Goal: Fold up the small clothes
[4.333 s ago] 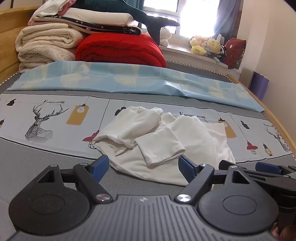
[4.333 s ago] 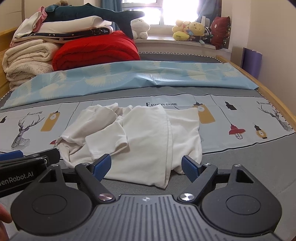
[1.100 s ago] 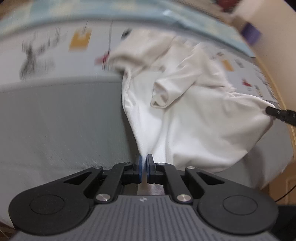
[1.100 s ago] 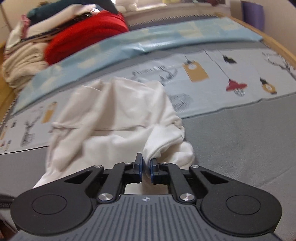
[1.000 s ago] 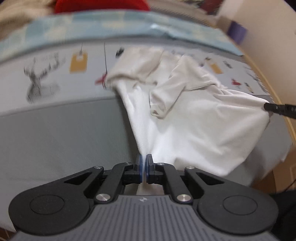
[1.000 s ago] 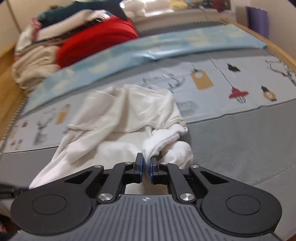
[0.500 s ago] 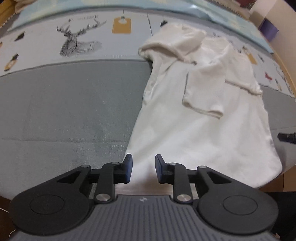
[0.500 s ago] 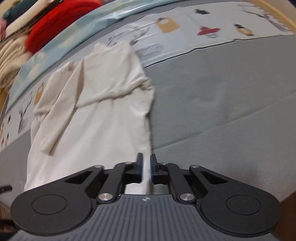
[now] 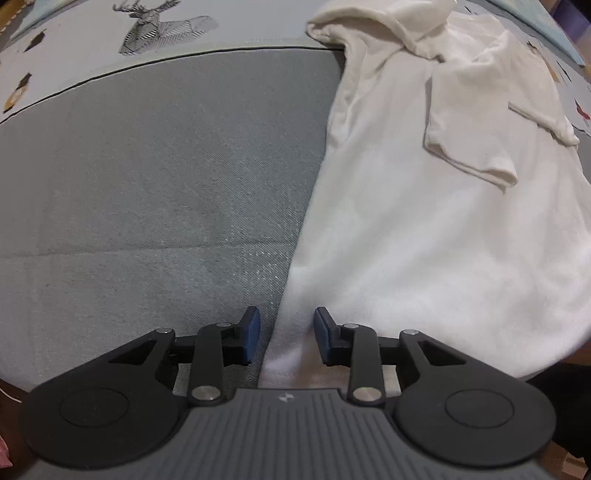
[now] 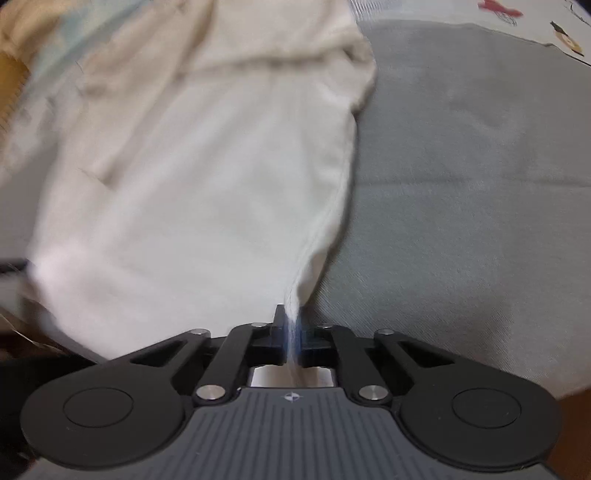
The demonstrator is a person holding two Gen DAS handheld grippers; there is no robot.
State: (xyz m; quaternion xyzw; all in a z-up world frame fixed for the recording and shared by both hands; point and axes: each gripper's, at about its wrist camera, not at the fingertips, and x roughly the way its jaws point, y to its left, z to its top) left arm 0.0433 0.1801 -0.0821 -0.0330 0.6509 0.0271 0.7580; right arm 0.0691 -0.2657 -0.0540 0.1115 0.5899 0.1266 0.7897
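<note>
A small white shirt (image 9: 424,206) lies stretched out lengthwise on the grey bed cover (image 9: 147,177), with its hem at the near edge and a sleeve folded across its upper part. My left gripper (image 9: 286,334) is open, its blue pads either side of the hem's left corner, which lies loose between them. In the right wrist view my right gripper (image 10: 291,332) is shut on the right corner of the shirt (image 10: 192,177) hem, and the cloth pulls taut up from the jaws.
The printed sheet with a deer drawing (image 9: 159,22) lies beyond the grey cover. The bed's near edge runs just under both grippers. Grey cover (image 10: 461,184) spreads to the right of the shirt.
The shirt was pulled toward the near edge and laid out flat. My left gripper has opened wider and let go of the hem. My right gripper stays shut on its corner.
</note>
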